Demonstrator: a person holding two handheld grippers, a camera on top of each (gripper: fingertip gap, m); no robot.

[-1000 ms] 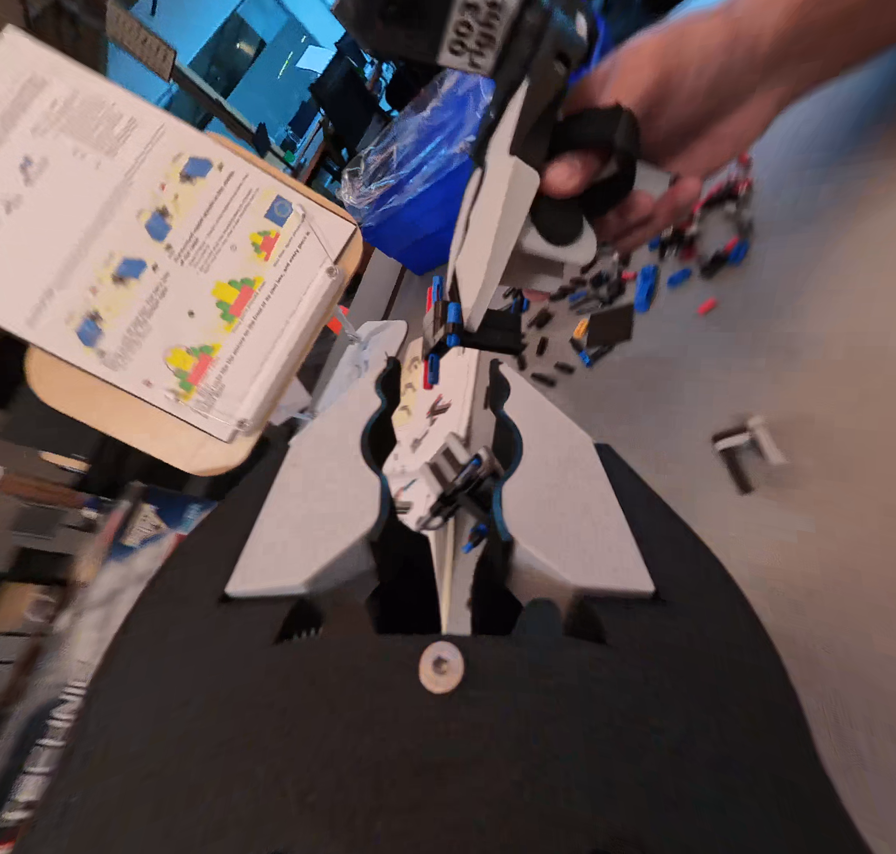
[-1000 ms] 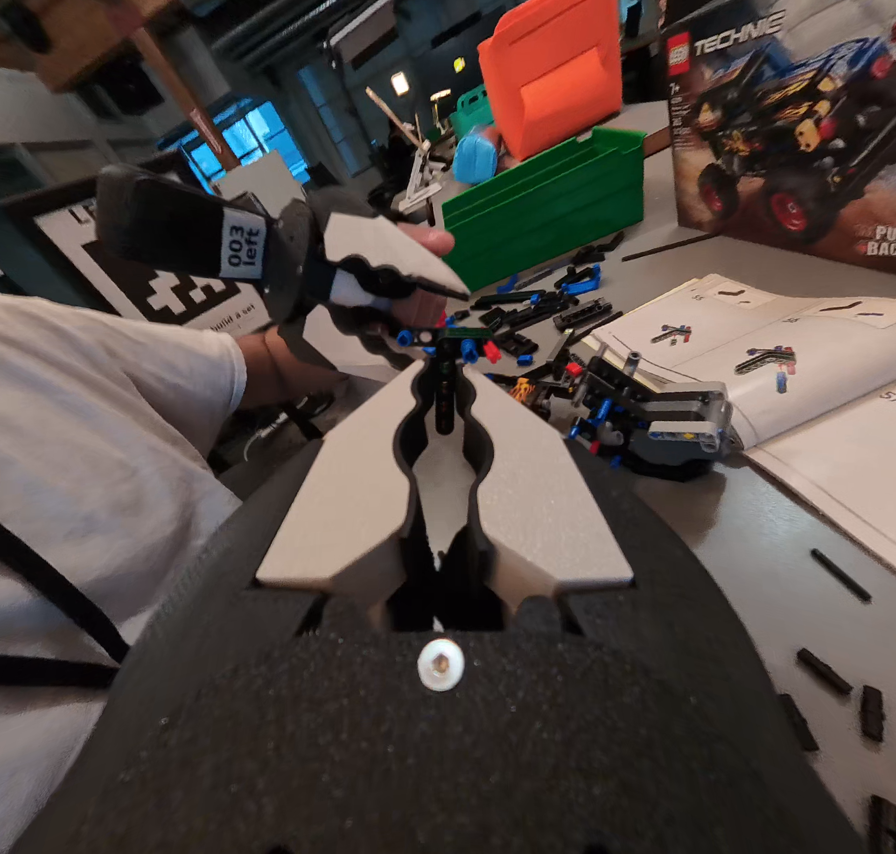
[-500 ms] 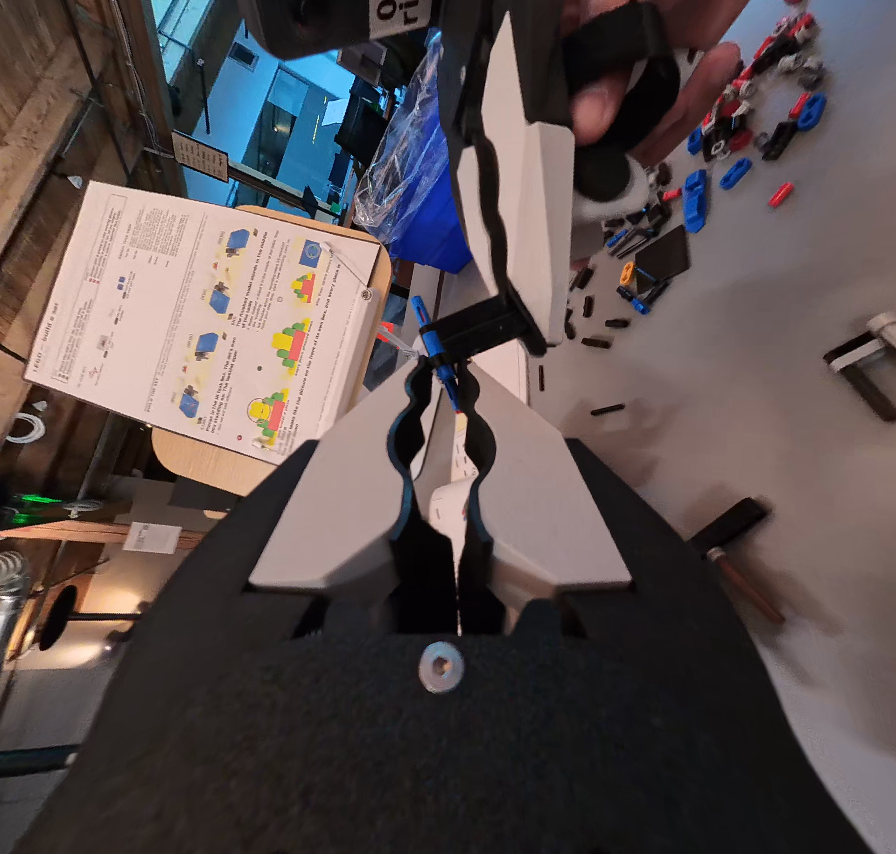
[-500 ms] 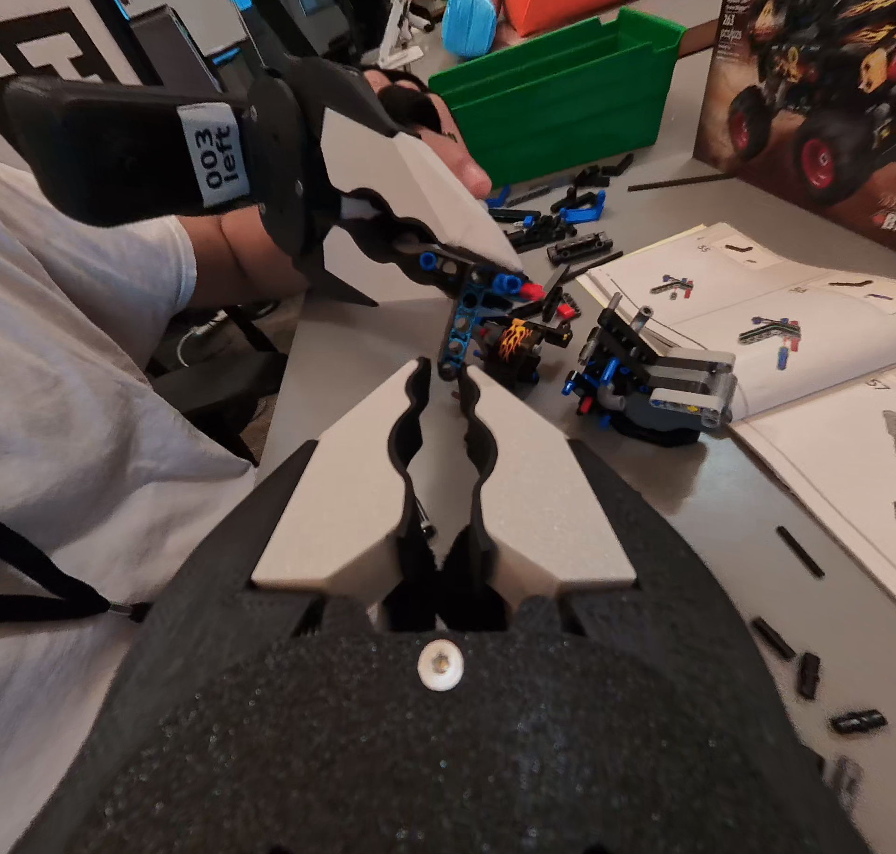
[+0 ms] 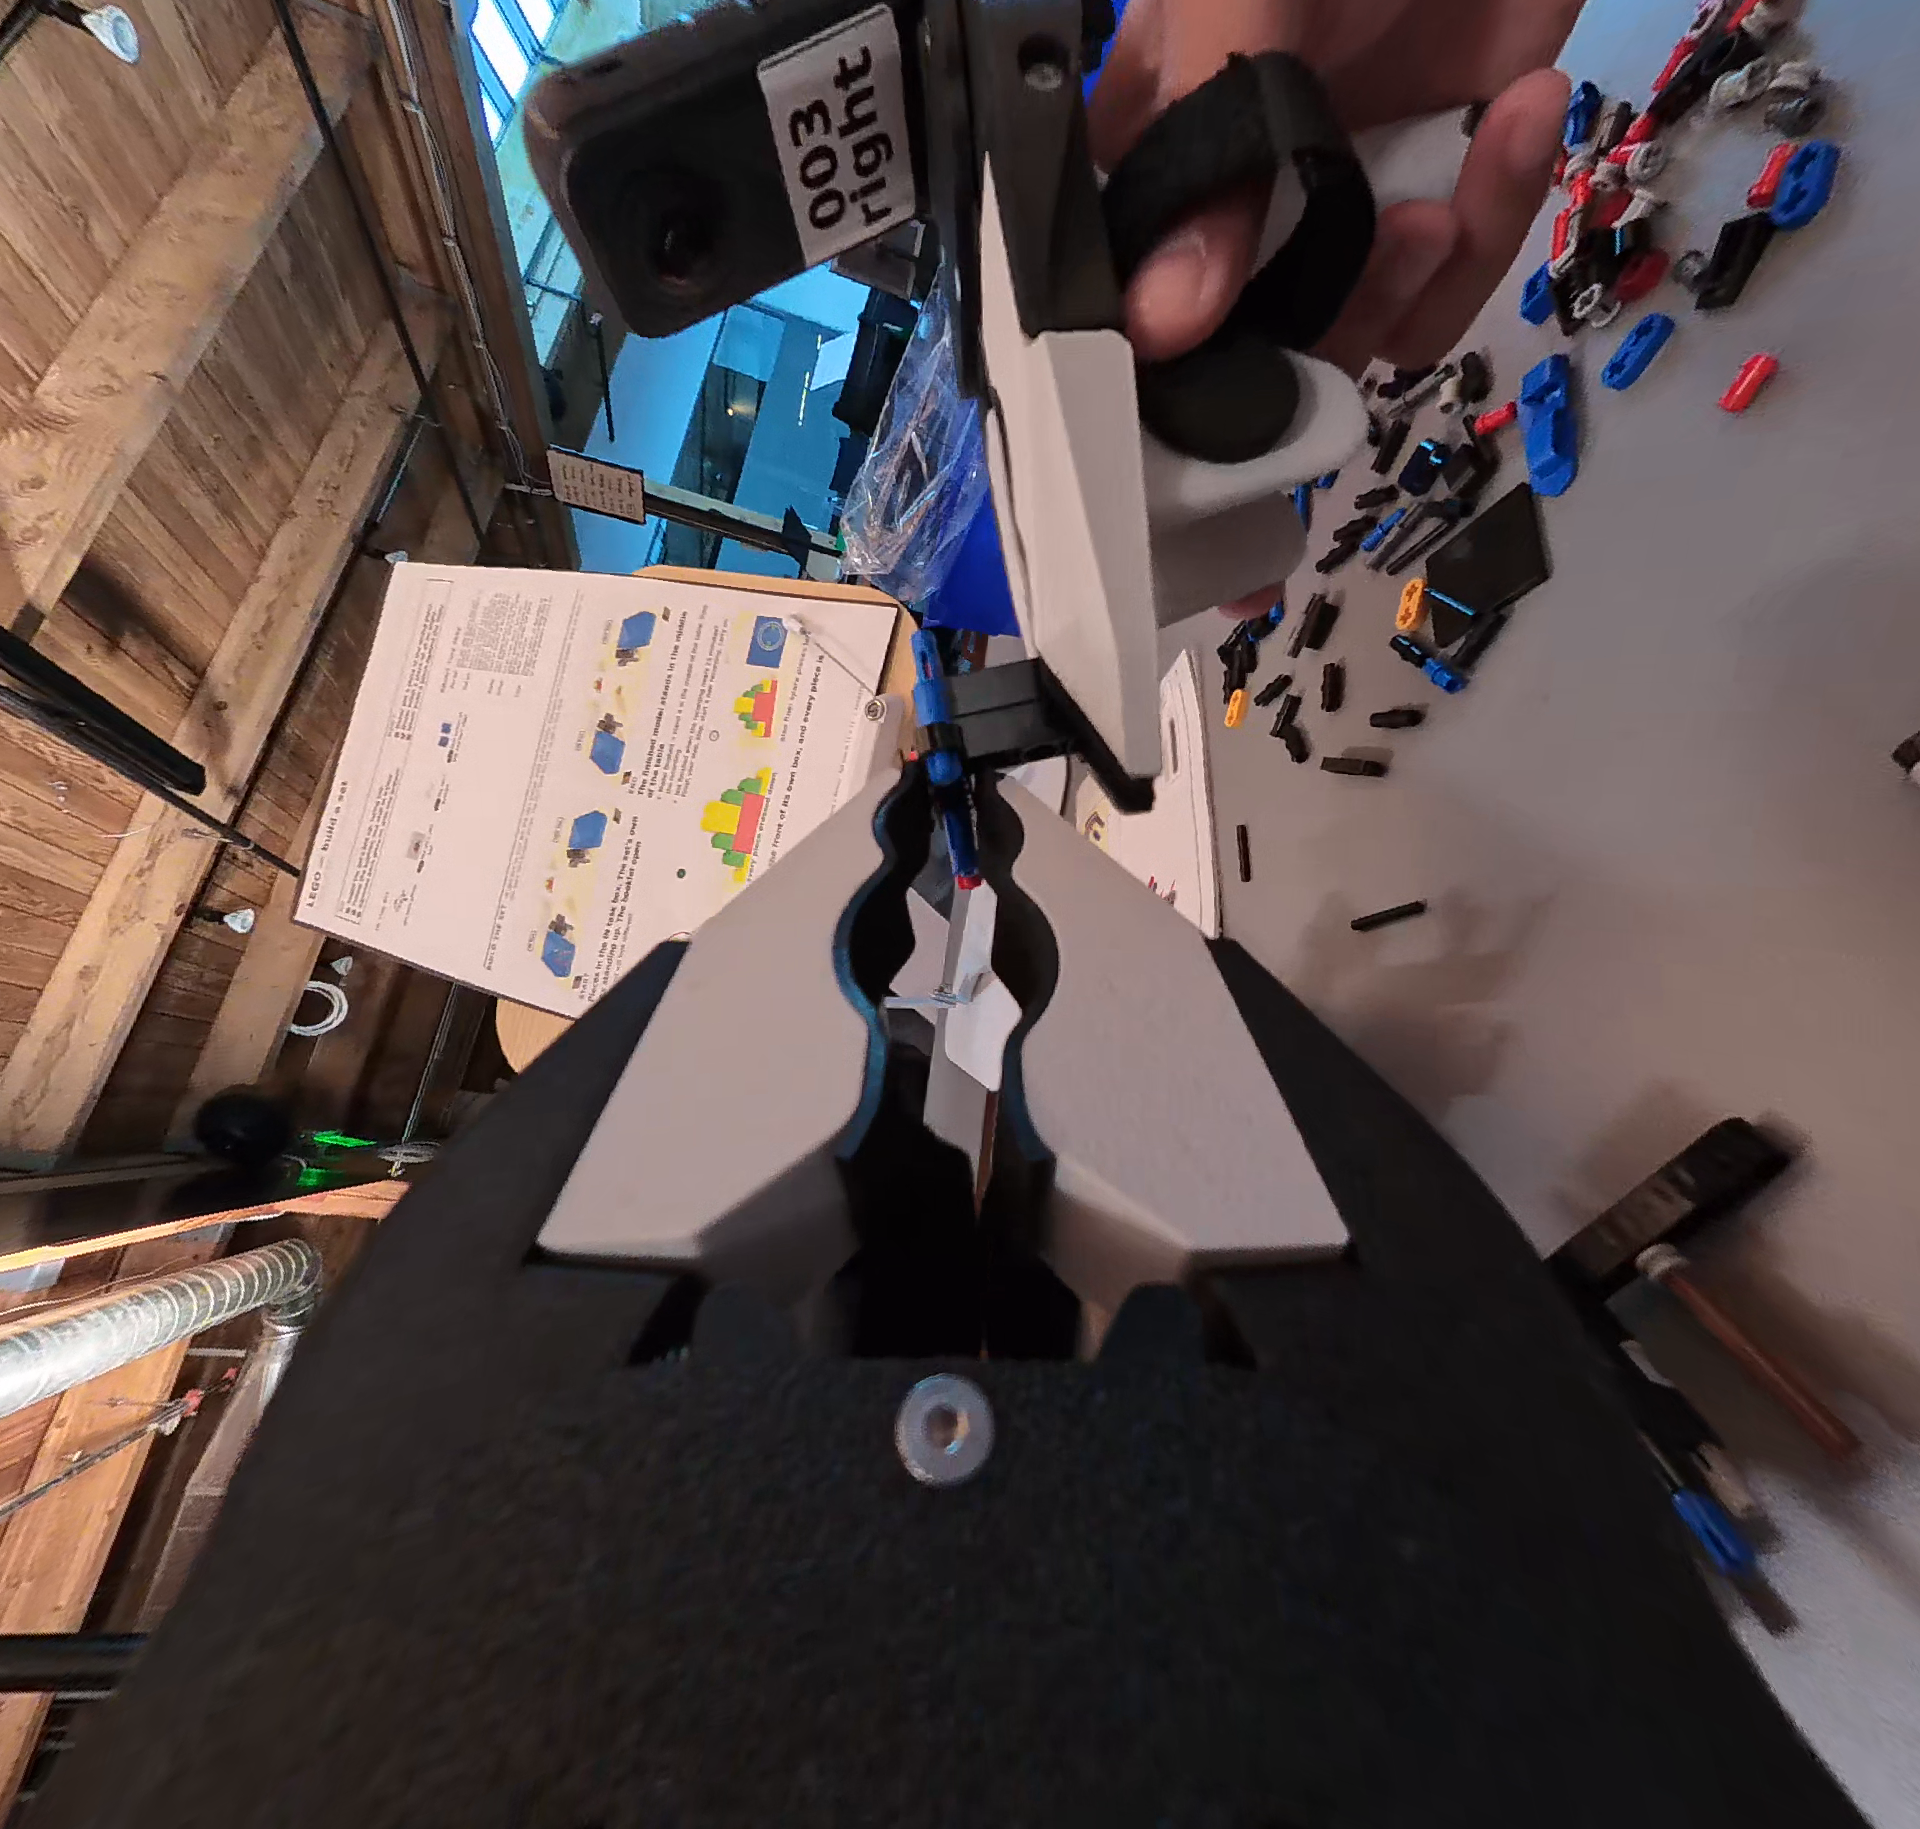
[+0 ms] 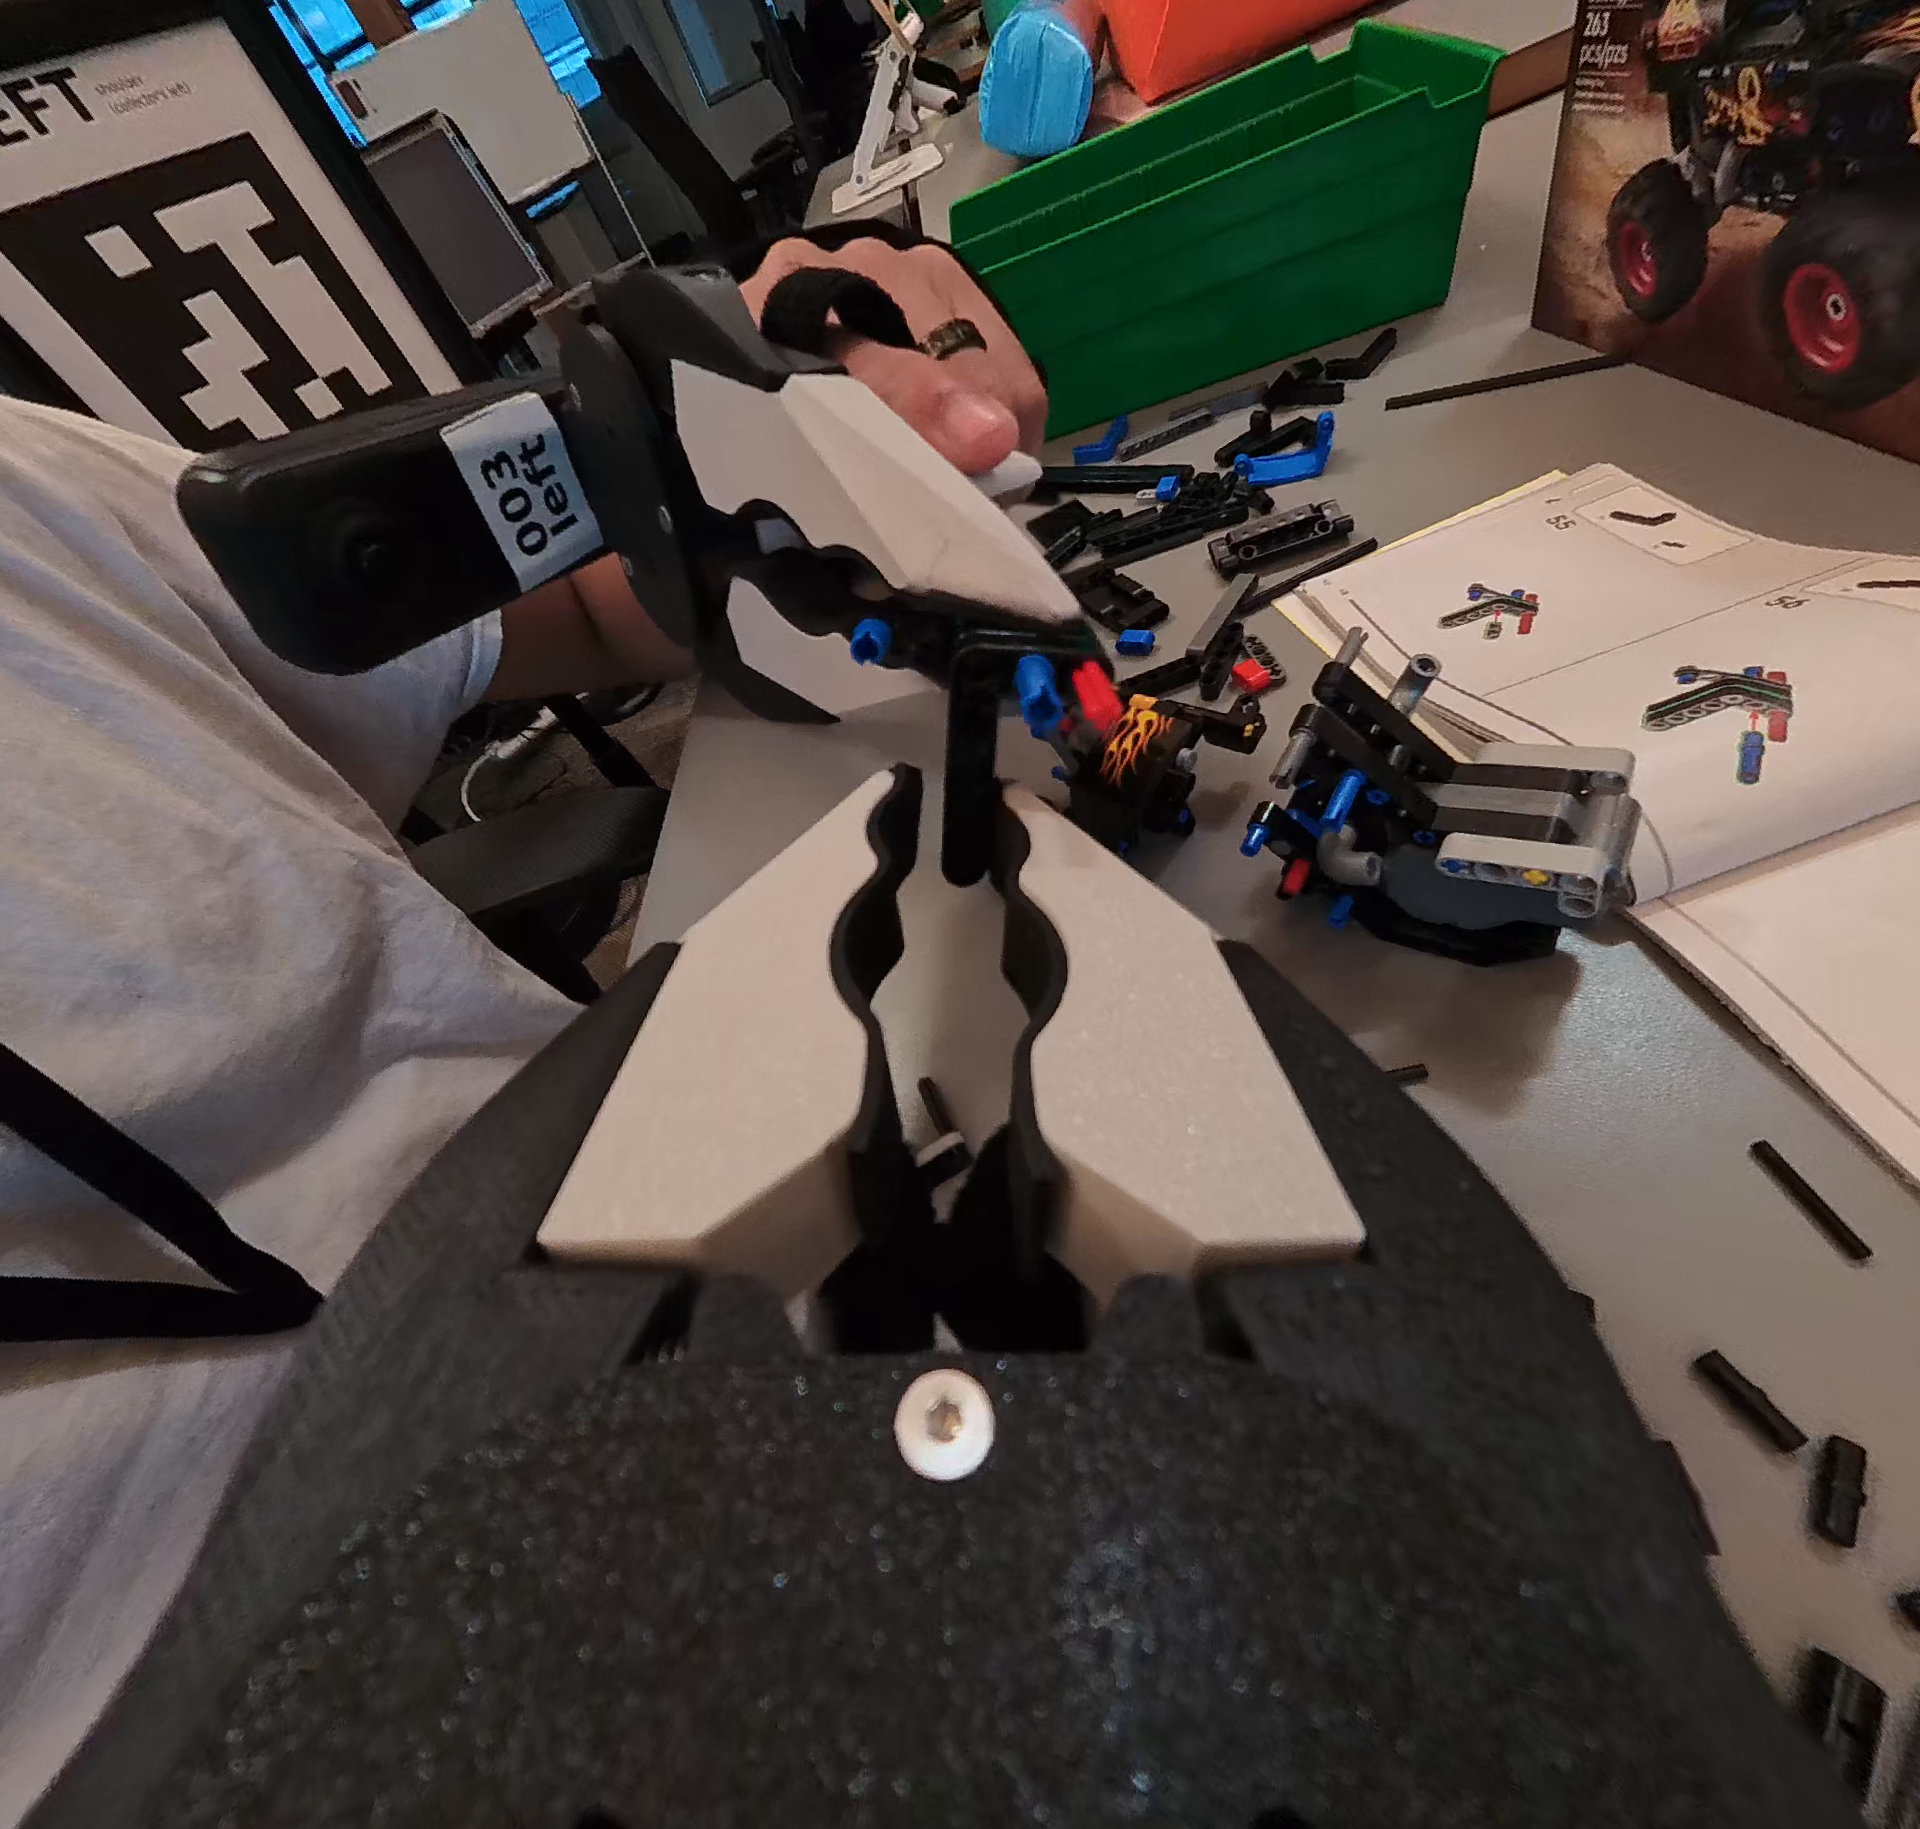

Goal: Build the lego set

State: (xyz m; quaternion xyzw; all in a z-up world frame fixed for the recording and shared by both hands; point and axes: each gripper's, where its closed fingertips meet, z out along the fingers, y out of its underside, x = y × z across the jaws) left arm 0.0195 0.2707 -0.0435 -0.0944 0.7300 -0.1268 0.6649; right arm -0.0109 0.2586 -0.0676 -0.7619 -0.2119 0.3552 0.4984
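A black bent beam (image 6: pixel 966 771) with blue pins (image 6: pixel 1032 690) and a red pin (image 6: pixel 1089 686) is held in the air between both grippers. My left gripper (image 5: pixel 951 808) is shut on the arm that carries the blue pins (image 5: pixel 940 766). It shows from the side in the right wrist view (image 6: pixel 1060 626). My right gripper (image 6: pixel 961 797) is shut on the beam's other arm, which stands upright between its fingertips. In the left wrist view the right gripper (image 5: pixel 1101 771) comes down from above, clamped on the black beam (image 5: pixel 997 714).
A part-built grey and black model (image 6: pixel 1455 823) and a small flame-printed assembly (image 6: pixel 1132 751) sit on the grey table beside the open booklet (image 6: pixel 1621 626). Loose parts (image 6: pixel 1195 522) lie before a green bin (image 6: pixel 1226 221) and the set box (image 6: pixel 1745 138). More loose parts (image 5: pixel 1455 532) lie to the right. Both grippers' tips are close together, under 4 cm apart.
Both grippers have turned together with the beam. The beam's lower arm, slanted at my right fingertips half a second ago, now stands upright between them. The left view has tilted further.
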